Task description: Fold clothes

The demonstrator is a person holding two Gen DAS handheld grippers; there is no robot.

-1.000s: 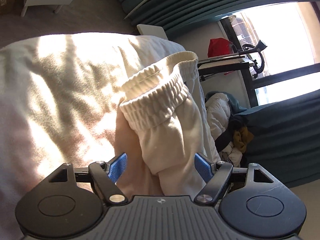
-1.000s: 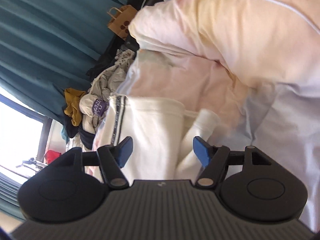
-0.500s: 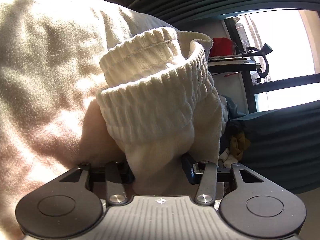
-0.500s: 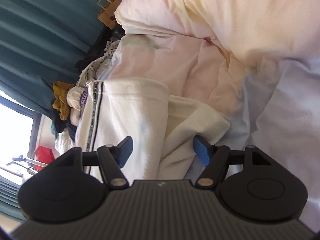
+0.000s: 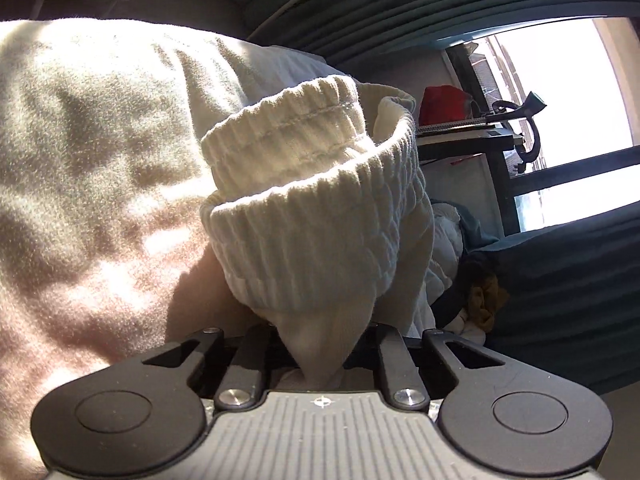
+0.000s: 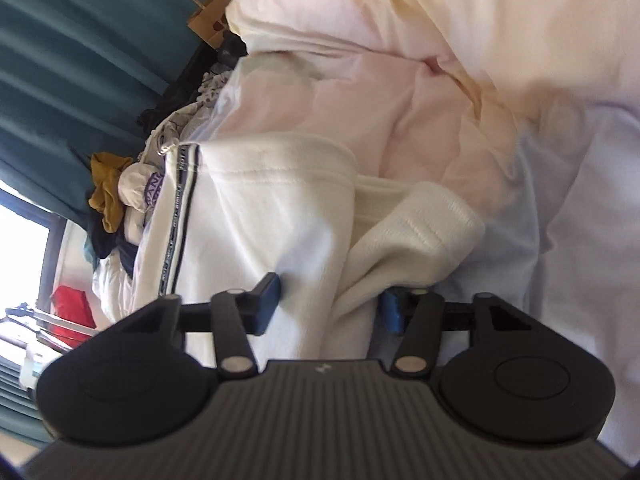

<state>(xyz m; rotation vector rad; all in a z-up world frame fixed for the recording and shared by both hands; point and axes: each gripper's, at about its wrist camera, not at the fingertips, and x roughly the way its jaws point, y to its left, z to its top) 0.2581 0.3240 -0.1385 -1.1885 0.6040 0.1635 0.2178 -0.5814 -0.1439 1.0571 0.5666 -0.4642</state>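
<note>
A cream sweatshirt lies on the bed. In the left wrist view its ribbed cuff (image 5: 316, 216) stands right in front of the camera, and my left gripper (image 5: 320, 354) is shut on the sleeve fabric just below the cuff; its pads are hidden by cloth. In the right wrist view the sweatshirt (image 6: 260, 216) shows a striped band (image 6: 176, 208) and a second ribbed cuff (image 6: 424, 224). My right gripper (image 6: 330, 304) has its blue pads partly closed around bunched fabric of that garment, pressing into it on both sides.
A pale pink duvet (image 6: 400, 80) covers the bed behind the garment. A heap of other clothes (image 6: 116, 188) lies by teal curtains (image 6: 72, 40). A paper bag (image 6: 212, 16) stands further back. A window and black desk (image 5: 472, 136) show on the left view's right.
My left gripper closed fully on the sleeve and drew close to the cuff. My right gripper moved in onto the folded garment and its jaws narrowed around the fabric.
</note>
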